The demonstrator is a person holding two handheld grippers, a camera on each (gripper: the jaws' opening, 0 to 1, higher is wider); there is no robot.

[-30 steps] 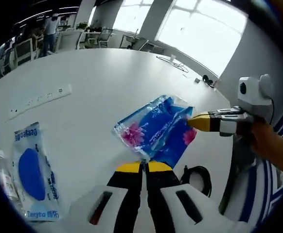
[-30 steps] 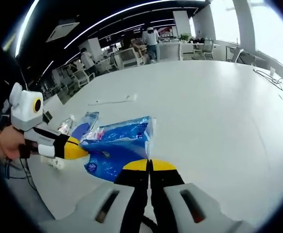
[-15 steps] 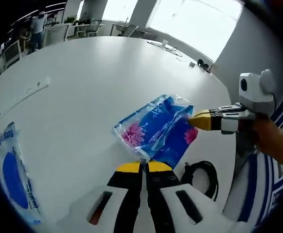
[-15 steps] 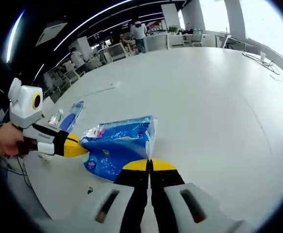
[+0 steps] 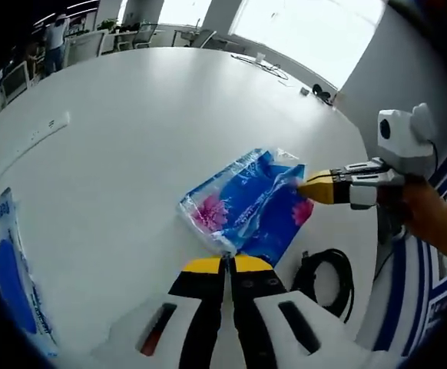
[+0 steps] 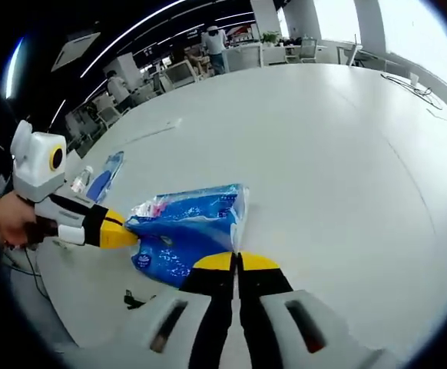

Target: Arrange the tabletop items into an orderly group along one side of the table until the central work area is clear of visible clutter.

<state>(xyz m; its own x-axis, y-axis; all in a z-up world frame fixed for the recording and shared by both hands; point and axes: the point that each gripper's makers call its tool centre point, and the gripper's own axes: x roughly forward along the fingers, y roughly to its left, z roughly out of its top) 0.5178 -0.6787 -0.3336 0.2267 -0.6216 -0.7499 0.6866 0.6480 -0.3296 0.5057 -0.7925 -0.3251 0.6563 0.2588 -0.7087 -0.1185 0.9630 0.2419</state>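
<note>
Here the table (image 5: 147, 123) is large, white and mostly bare. The blue pack (image 5: 243, 204), a crinkly plastic bag with pink flowers, is held between both grippers just over the table near one edge. A second packet (image 5: 8, 273) with a blue oval lies well apart toward the far side, with a bottle (image 6: 81, 179) beside it, and a black cable (image 5: 327, 273) coils at the table edge near the pack. The left gripper (image 5: 225, 263) is closed, pinching the pack's near corner; the right gripper (image 6: 235, 261) is closed on the opposite edge.

The likely trouble: thin film can slip or tear if the two grippers pull apart or move out of step. So close to the edge, a dropped pack could slide off or snag the cable.
</note>
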